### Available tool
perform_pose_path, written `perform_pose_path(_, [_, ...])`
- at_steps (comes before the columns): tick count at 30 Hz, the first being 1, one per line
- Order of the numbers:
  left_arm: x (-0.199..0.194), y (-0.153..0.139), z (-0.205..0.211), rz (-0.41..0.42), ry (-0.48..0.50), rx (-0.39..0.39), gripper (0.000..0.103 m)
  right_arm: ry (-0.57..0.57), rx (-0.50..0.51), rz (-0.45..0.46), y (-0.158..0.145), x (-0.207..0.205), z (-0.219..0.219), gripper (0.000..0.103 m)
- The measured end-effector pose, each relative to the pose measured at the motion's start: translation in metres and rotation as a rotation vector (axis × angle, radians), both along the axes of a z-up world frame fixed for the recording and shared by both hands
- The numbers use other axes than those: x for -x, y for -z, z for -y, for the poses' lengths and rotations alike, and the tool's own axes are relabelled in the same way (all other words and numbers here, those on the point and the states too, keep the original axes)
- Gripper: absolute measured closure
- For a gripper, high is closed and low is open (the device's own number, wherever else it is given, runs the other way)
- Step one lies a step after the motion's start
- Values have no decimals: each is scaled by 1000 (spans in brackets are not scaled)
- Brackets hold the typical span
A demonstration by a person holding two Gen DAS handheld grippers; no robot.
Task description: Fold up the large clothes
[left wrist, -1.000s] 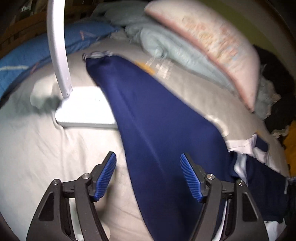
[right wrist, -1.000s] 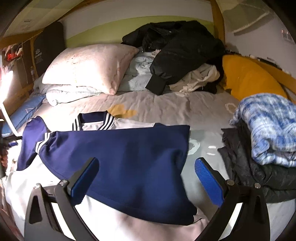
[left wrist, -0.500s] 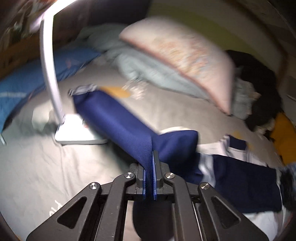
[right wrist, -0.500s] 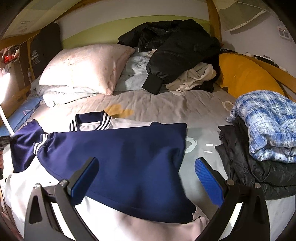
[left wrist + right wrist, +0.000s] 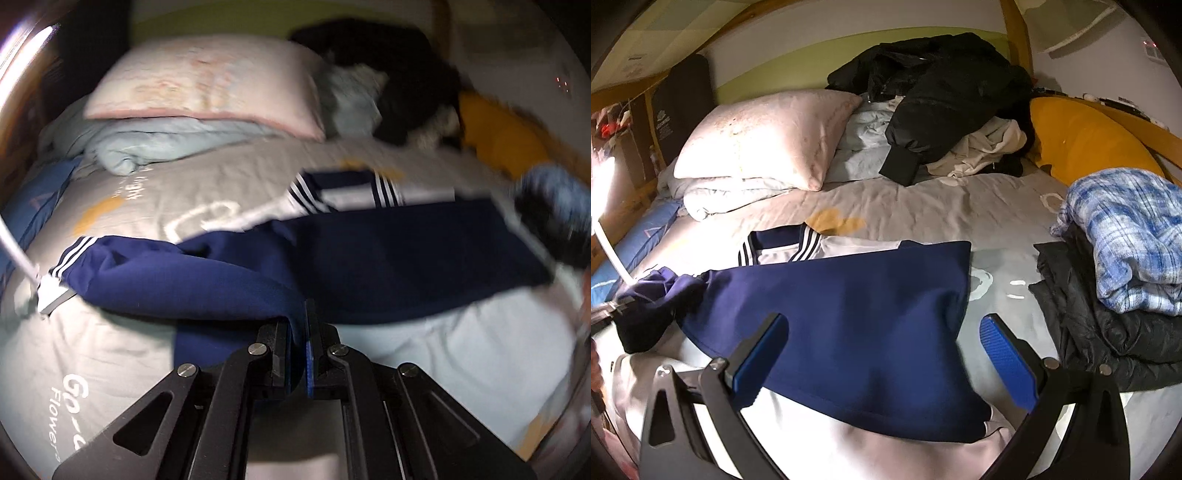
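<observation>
A navy and white jacket [image 5: 849, 325] with a striped collar lies spread on the bed. My left gripper [image 5: 300, 332] is shut on its navy sleeve [image 5: 177, 280] and holds it bunched and lifted; the striped cuff hangs at the left. In the right wrist view the bunched sleeve [image 5: 653, 295] shows at the left edge. My right gripper [image 5: 882, 362] is open and empty, hovering over the jacket's folded navy panel, with its fingers either side of it.
A pink pillow [image 5: 764, 136] on a pale duvet and a heap of black clothes [image 5: 942, 96] lie at the bed's head. A plaid shirt on dark folded clothes [image 5: 1123, 258] sits right. A white lamp [image 5: 22, 266] stands left.
My left gripper closed on the navy sleeve and carried it rightward toward the jacket's body; its view swung right. The right gripper stayed open and barely moved.
</observation>
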State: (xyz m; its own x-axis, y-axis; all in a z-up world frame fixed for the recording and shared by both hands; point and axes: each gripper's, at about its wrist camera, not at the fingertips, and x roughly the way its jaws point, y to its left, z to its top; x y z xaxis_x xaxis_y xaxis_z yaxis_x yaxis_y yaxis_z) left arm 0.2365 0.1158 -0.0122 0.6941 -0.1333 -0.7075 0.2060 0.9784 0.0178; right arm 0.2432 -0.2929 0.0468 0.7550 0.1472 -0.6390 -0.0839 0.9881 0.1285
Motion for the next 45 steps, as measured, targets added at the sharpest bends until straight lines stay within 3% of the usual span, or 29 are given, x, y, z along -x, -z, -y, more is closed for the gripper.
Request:
perform_pose_path(3, [0, 7, 11, -8, 9, -55, 99, -13, 10, 0, 0, 1, -3, 0])
perform_pose_path(5, [5, 0, 12, 15, 12, -46, 95, -22, 10, -7, 1, 1, -4, 0])
perform_pose_path(6, [6, -4, 11, 23, 5, -35, 88, -24, 9, -9, 1, 1, -4, 0])
perform_pose_path(8, [14, -15, 6, 43, 2, 7, 57, -22, 10, -8, 1, 1, -4, 0])
perform_pose_path(10, [20, -25, 4, 94, -46, 12, 51, -20, 11, -11, 1, 1, -5, 0])
perform_pose_path(13, [31, -45, 0, 156, -35, 45, 45, -15, 8, -16, 1, 1, -4, 0])
perform_pose_path(16, [36, -61, -13, 227, -71, 67, 26, -13, 20, -12, 1, 1, -5, 0])
perform_pose_path(20, [31, -74, -54, 250, -168, 174, 14, -16, 25, -7, 1, 2, -5, 0])
perform_pose_path(24, [14, -66, -91, 225, -293, 177, 14, -15, 27, -5, 0, 2, -5, 0])
perform_pose_path(31, [-27, -26, -160, 77, -472, 243, 15, -25, 30, -6, -2, 3, -7, 0])
perform_pose_path(35, [-46, -1, -174, 37, -516, 152, 21, -34, 33, -9, -2, 4, -9, 0])
perform_pose_path(41, [-64, 29, -197, -67, -536, 198, 22, -37, 35, -13, 0, 4, -11, 0])
perform_pose_path(45, [-72, 53, -212, -147, -550, 281, 22, -36, 38, -15, 1, 3, -11, 0])
